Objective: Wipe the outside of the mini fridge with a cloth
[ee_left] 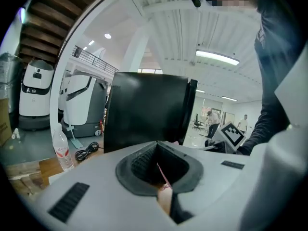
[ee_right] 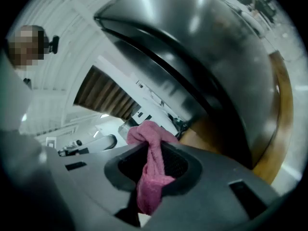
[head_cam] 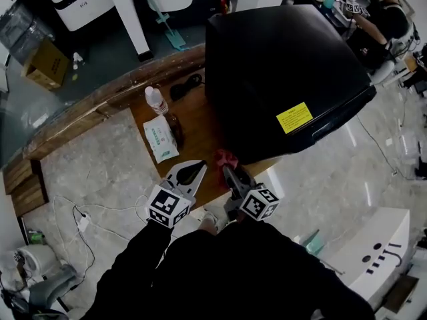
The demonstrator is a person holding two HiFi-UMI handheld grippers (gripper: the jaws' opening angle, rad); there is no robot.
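Right gripper (ee_right: pixel 153 177): clamped on the pink cloth (ee_right: pixel 150 165).
Left gripper (ee_left: pixel 161 177): jaws together, empty.
Mini fridge (head_cam: pixel 280 72): just ahead of my cloth (no contact I can see).
Progress: wiping seemingly all left.

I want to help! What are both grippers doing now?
Left gripper: jaws closed, seemingly empty.
Right gripper: jaws closed on the pink cloth.

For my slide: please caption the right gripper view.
Right gripper shut on a pink cloth, near the black mini fridge.
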